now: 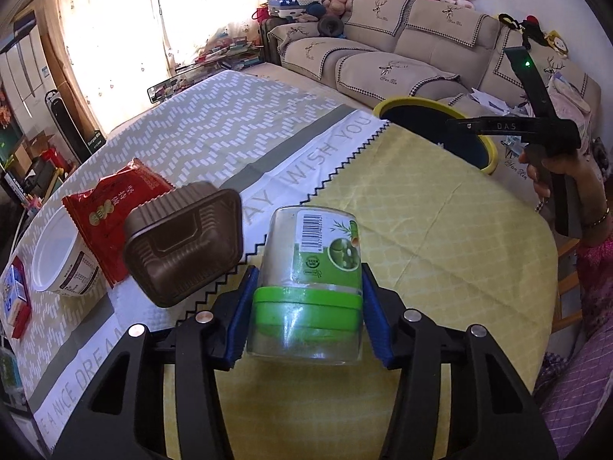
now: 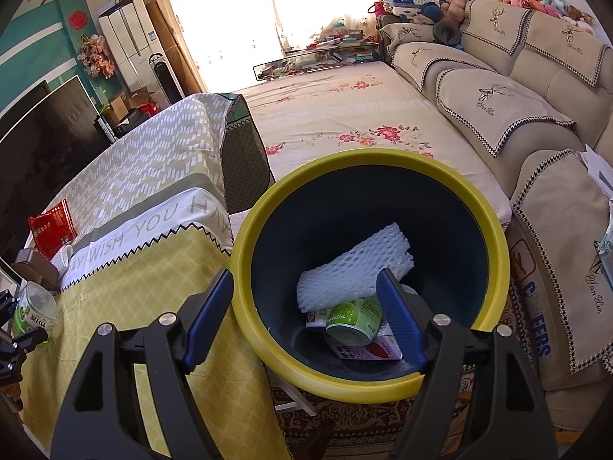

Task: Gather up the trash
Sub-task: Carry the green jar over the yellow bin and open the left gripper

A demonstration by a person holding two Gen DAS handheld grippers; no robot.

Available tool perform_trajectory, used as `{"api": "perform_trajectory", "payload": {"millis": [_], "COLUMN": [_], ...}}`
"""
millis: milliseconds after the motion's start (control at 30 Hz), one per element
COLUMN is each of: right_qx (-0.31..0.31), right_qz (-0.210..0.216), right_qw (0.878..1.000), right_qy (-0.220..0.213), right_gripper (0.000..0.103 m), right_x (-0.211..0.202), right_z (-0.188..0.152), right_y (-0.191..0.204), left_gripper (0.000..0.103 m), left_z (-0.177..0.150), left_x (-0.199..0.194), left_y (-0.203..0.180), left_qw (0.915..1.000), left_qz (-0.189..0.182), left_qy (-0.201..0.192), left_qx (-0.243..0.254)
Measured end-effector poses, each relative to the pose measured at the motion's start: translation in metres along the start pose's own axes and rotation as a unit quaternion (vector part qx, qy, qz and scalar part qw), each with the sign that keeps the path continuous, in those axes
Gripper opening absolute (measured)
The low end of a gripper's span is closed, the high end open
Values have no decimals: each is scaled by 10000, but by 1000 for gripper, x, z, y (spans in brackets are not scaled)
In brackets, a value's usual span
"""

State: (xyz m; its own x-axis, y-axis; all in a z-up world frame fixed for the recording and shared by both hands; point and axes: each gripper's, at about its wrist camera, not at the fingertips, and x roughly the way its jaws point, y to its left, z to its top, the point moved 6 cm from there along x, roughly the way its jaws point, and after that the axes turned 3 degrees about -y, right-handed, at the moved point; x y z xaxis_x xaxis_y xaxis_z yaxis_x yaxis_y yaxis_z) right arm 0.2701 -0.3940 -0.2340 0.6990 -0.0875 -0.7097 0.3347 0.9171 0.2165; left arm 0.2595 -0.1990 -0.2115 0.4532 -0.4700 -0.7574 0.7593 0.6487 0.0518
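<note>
A clear plastic jar (image 1: 306, 280) with a green label and a green band stands on the yellow tablecloth (image 1: 440, 249). My left gripper (image 1: 308, 299) is shut on it, a blue pad against each side. In the right wrist view the jar (image 2: 34, 306) shows at the far left edge. My right gripper (image 2: 304, 274) hangs open over the yellow-rimmed dark bin (image 2: 245, 268), with nothing between its fingers. White foam netting (image 2: 352, 268), a green can (image 2: 352, 318) and a carton (image 2: 367, 350) lie in the bin. A hand holds the right gripper (image 1: 479, 126) above the bin (image 1: 490, 153).
Left of the jar lie a brown plastic tray (image 1: 184, 245), a red snack packet (image 1: 111, 211), a white tub (image 1: 57, 257) and a red and blue box (image 1: 15, 299). The bin stands just off the table's far corner. A sofa (image 2: 517, 115) and a flowered mattress (image 2: 364, 115) lie beyond.
</note>
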Motion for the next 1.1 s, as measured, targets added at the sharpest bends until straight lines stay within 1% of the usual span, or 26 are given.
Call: {"api": "perform_trajectory", "payload": {"millis": [133, 233, 400, 533, 600, 700, 733, 767, 800, 833, 900, 1033, 1100], "right_qx": [155, 245, 440, 684, 783, 911, 962, 995, 1018, 1037, 1064, 1037, 978], "right_qz": [8, -132, -421, -622, -704, -787, -806, -812, -818, -824, -813, -742, -691], "right_qw": [9997, 9989, 9958, 9924, 9910, 9893, 9888, 9885, 9884, 9883, 9883, 9896, 9907], "right_qy": [-183, -386, -689, -812, -823, -822, -809, -793, -772, -760, -734, -669, -646], "right_gripper": [73, 73, 75, 75, 75, 75, 76, 76, 76, 76, 76, 76, 76], "right_x": [-13, -29, -57, -73, -77, -80, -80, -80, -79, -78, -76, -67, -65], "right_z": [3, 7, 12, 10, 8, 4, 3, 1, 0, 0, -2, -3, -3], "right_y": [-14, -29, -65, -99, -114, -132, -137, -141, -144, -147, -150, -145, -137], "left_gripper": [51, 51, 51, 51, 52, 52, 53, 57, 72, 78, 78, 80, 84], "left_z": [25, 53, 110, 147, 161, 179, 183, 188, 192, 195, 199, 196, 190], "left_x": [0, 11, 52, 91, 109, 135, 143, 149, 152, 154, 152, 136, 121], "left_y": [-32, -57, -104, -141, -155, -173, -177, -180, -182, -183, -185, -180, -172], "left_qw": [9997, 9986, 9952, 9924, 9918, 9897, 9900, 9906, 9915, 9923, 9930, 9959, 9971], "left_qz": [-163, -438, -812, -999, -1031, -1201, -1182, -1136, -1075, -1037, -1017, -732, -565], "left_qy": [-50, -54, -47, 31, 99, 234, 254, 235, 195, 132, 23, -138, -233], "left_qx": [173, 294, 540, 714, 755, 740, 722, 719, 699, 657, 596, 516, 450]}}
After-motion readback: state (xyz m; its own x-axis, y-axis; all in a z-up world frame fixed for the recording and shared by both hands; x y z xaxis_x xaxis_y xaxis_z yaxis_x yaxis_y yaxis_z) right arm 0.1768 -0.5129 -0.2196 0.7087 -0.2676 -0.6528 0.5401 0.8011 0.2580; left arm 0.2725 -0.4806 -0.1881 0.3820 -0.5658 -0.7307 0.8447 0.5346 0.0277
